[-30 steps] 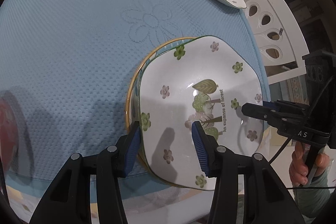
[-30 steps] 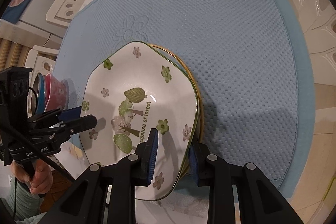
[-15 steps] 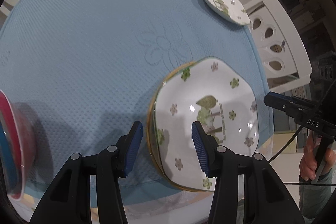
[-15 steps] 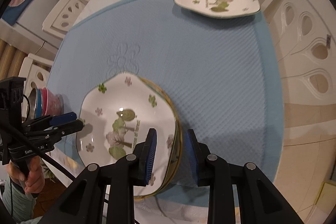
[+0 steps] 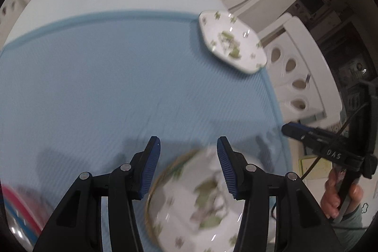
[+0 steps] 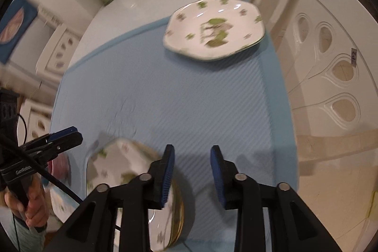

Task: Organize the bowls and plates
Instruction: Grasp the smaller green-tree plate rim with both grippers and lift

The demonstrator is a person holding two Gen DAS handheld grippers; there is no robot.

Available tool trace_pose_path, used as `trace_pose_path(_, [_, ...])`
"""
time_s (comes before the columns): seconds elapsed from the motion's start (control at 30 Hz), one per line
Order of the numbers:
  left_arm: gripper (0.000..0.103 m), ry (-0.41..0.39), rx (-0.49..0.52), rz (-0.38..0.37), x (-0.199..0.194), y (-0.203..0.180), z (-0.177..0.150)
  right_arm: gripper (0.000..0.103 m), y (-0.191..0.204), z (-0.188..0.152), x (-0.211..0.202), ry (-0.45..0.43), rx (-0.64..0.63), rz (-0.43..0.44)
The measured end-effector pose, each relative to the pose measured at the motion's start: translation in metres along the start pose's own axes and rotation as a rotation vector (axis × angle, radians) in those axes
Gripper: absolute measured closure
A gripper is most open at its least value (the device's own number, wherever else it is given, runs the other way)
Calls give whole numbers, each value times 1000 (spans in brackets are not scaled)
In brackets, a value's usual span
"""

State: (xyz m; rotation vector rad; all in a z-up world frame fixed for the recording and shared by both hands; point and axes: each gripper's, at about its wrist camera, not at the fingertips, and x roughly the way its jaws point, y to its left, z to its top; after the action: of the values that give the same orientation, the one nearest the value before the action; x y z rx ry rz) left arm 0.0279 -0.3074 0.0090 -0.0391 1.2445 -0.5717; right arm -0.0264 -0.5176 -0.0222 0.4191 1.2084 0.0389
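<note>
Both claws have pulled up and back since a second ago, when each straddled the rim of the flowered plate on the stack. Now the left claw (image 5: pixel 187 152) hangs spread and empty above the blue mat (image 5: pixel 99 77), with the stacked plate (image 5: pixel 198 202) blurred below its fingers. Likewise the right claw (image 6: pixel 192 163) is spread, gripping nothing, the stack (image 6: pixel 122 171) low to its left. A second flowered plate (image 6: pixel 213 27) lies at the mat's far corner near a white chair (image 6: pixel 330 58). What looks like pink and blue bowls (image 5: pixel 16 211) sits at the counter's left edge.
</note>
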Motion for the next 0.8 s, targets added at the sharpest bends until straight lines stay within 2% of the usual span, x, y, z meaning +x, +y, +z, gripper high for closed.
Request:
trace_pose_path(0.17, [56,0,1,-3,33,-12,57,61,-27,40,12,-35,122,33])
trace_pose_path(0.4, [56,34,-26,-6,94,-21,122,61,-64,97,48,-53,250,32])
trace_pose_path(0.53, [56,52,-22,-11,122,-25,144,61,-78,120,64,-61,267,28])
trace_pose_path(0.67, [56,70,-24,-13,144,-24,156,61,-82,139,74,-100,227,8])
trace_pose_path(0.8, [57,81,-34,-22,160,-21,164,69,-82,151,85,-120,187,-2])
